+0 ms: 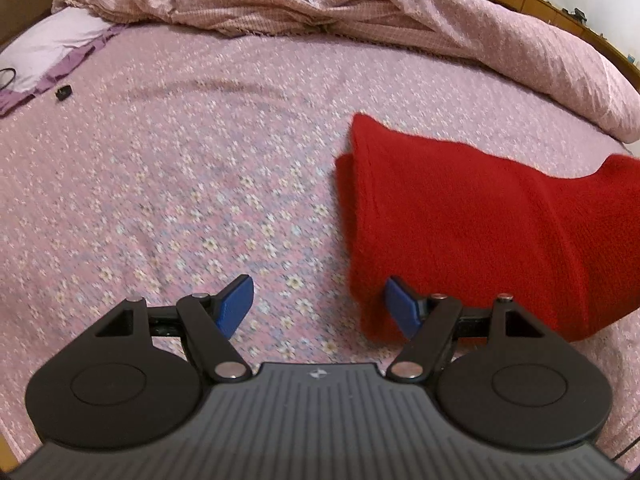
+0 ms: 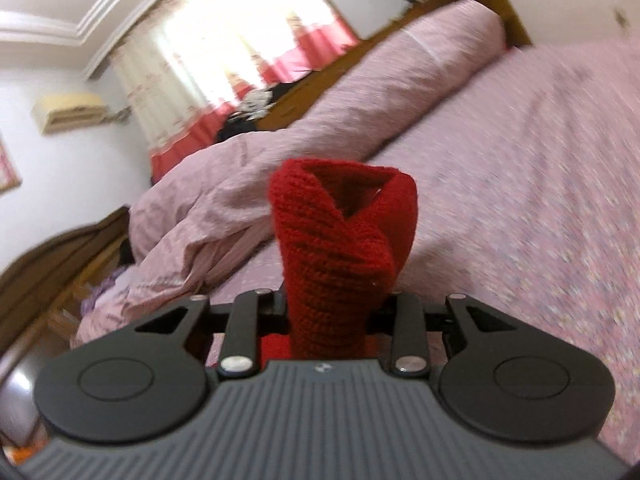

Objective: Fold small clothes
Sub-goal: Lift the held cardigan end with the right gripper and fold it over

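Red knit garment is lying on the flowered bedspread, toward the right of the left wrist view, with one end being raised off the bed toward the right edge of that view. In the right wrist view that same garment is standing up between the fingers of the right gripper as a bunched, twisted column; the jaws are narrow and closing slightly on the cloth, so the grip is judged firm. The left gripper is hovering with its jaws wide and nothing between them; its right blue finger is sitting against the near corner of the garment, though contact cannot be confirmed. The step in hand is judged to be lifting one end so that it can be carried over the rest. To do it well, the raised end should be untwisted, kept level and drawn slowly, while the left gripper is pinning or taking the near corner so that the lower layer is not sliding. The garment's long axis is running from the near lower corner up and away toward the crumpled pink quilt. A pale pillow is lying well apart at the far left.
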